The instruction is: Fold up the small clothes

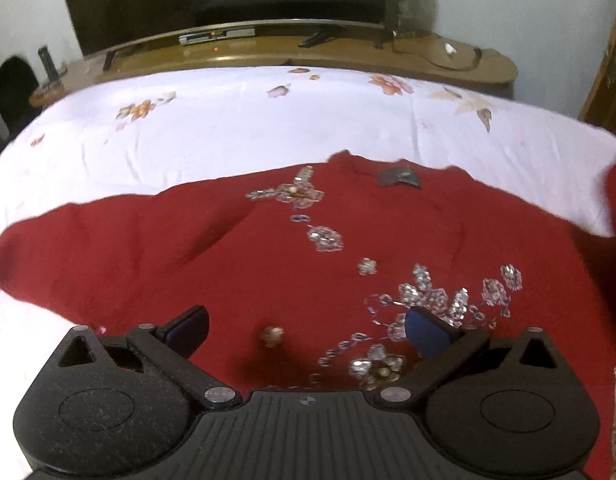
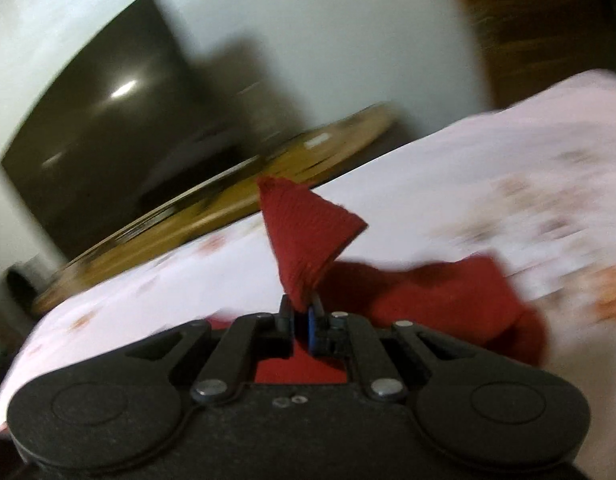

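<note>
The red garment lies spread flat on the bed, with its long axis running from the left edge of the bed toward the right edge, and the beaded embroidery faces up. In the left wrist view, the left tongs stand wide apart over the near part of the cloth, with one pad on each side of the embroidery; nothing is between them, and I cannot tell if the tips touch the fabric. The right tongs are closed tight on a pinched piece of the same garment, which stands up above the jaws as a red point, while more red cloth trails to the right of them over the white floral sheet. So the held part belongs to the right end of the garment, and the body of it lies to the left of these tongs. In my judgement, the fold must carry this end across the long axis toward the middle, where the free left tongs are nearer and can press the cloth down.
</note>
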`<state>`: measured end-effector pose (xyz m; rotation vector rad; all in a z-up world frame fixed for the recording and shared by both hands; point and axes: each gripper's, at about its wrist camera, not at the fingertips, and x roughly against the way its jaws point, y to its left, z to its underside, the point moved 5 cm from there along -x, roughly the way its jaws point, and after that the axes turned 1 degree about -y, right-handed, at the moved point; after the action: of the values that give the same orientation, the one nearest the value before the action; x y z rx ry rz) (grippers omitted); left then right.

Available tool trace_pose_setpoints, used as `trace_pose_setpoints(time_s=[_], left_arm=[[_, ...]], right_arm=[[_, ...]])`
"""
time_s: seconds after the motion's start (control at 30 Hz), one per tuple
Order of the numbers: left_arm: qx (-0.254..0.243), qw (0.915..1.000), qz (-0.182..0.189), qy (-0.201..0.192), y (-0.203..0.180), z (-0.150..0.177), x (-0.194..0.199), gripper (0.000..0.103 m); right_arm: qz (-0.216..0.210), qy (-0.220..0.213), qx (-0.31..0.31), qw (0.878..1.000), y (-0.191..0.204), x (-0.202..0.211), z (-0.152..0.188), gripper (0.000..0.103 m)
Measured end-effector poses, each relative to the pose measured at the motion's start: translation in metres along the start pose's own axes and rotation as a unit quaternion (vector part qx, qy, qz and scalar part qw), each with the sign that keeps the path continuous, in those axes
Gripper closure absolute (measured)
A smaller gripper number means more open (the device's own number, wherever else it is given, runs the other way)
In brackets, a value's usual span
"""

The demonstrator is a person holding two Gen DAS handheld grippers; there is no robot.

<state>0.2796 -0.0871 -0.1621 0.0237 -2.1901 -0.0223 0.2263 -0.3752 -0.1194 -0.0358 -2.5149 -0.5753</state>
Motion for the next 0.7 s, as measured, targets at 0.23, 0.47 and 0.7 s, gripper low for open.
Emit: trace_pose_setpoints(time_s=[0.23, 0.47, 0.7], left_arm=[[0.03, 0.9978, 0.057, 0.016, 0.019, 0.003, -0.007, 0.0], [0.04, 0.9864, 0.153, 0.042, -0.009, 0.007, -0.021, 0.0], [0.082, 0.9687, 0.226, 0.062, -0.034, 0.007, -0.033, 0.005]], right_arm=[[-0.052, 0.152, 0.037, 0.986, 0.061, -0.079, 0.081, 0.072], [-0.062, 0.11, 0.035, 0.991, 0.054, -0.045, 0.069, 0.052], [-0.027, 0.078, 0.002, 0.997, 0.015, -0.01, 0.059, 0.045]])
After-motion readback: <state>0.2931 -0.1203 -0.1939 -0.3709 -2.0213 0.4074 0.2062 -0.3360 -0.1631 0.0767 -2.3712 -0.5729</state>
